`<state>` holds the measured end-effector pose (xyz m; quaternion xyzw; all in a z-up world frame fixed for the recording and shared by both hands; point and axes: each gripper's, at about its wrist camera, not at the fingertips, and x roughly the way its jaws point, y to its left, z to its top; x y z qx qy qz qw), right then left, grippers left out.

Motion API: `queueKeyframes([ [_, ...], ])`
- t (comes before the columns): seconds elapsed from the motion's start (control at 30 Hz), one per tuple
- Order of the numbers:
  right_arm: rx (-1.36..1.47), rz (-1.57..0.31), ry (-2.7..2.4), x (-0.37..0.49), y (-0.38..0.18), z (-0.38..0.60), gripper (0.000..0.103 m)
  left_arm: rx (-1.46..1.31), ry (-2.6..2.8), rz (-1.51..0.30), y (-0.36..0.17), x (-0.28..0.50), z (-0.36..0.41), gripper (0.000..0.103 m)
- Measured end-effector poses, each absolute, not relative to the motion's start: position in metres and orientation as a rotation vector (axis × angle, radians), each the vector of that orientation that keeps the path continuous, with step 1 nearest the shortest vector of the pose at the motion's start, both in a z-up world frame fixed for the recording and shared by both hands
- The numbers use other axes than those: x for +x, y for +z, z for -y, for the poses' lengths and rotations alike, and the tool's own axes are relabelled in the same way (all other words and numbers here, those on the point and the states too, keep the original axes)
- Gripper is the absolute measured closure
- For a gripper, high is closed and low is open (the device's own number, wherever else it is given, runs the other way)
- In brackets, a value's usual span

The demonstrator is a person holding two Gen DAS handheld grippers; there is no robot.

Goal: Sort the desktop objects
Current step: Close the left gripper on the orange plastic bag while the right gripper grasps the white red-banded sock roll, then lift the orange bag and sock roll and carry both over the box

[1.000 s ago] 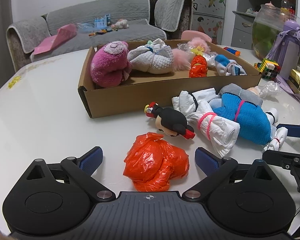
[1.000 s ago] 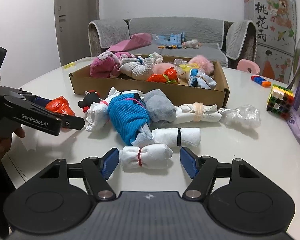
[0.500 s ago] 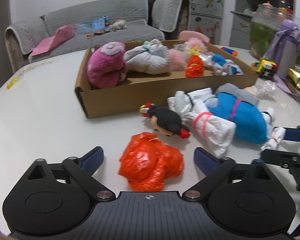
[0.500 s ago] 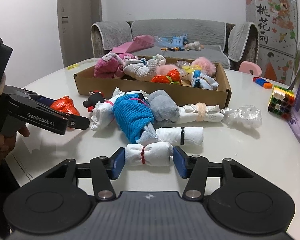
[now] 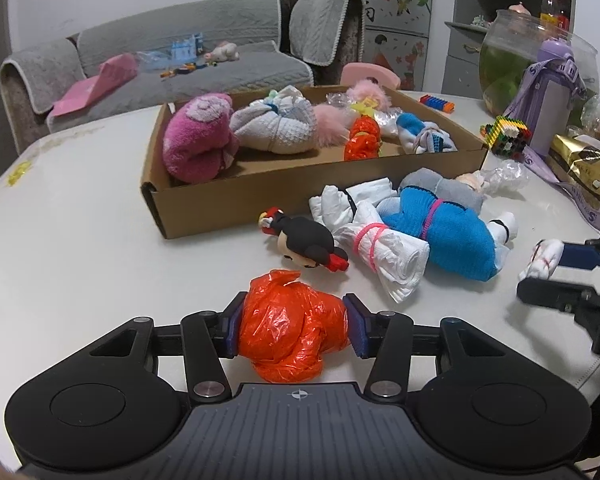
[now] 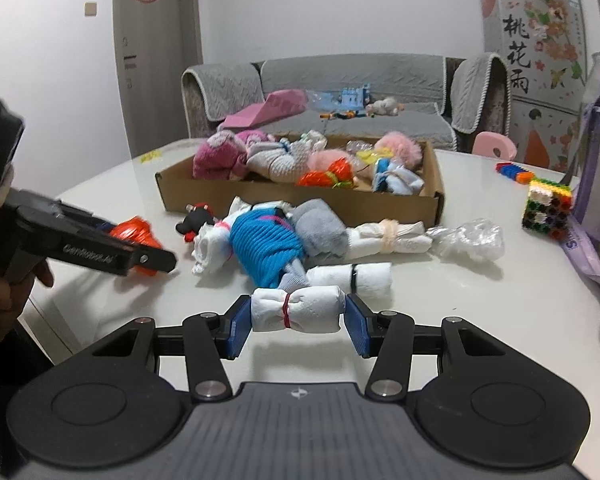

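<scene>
Left gripper: low centre of the left wrist view, jaws closing, both blue pads already pressed into the orange plastic bag bundle.
Orange bundle: crumpled film on the white table; looks light, soft and slippery, likely to squash, so hold it across its thick middle.
Right gripper: low centre of the right wrist view, clamped endwise on the white rolled cloth.
White roll: tied at mid-length with a red band; probably light and springy, firm enough end to end, though a grip across the banded waist seems surer.
Cardboard box: centre frame, beyond the loose pile, open-topped and already holding soft bundles.
Black-haired doll: between the bundle and the box.
</scene>
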<state>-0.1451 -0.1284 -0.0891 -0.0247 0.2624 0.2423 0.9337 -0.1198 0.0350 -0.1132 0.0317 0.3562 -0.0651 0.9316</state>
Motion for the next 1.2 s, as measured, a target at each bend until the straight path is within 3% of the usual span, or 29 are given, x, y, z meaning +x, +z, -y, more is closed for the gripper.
queueKeyframes([
  [0.7,-0.06,-0.305,0.479,-0.095,0.002,0.153,0.057,0.128,-0.113,-0.604,-0.028,-0.074,-0.008,0.047],
  [1.2,-0.115,-0.235,0.506,-0.062,0.02,0.145,0.057,0.156,-0.091,-0.582,-0.004,-0.041,0.0,0.047],
])
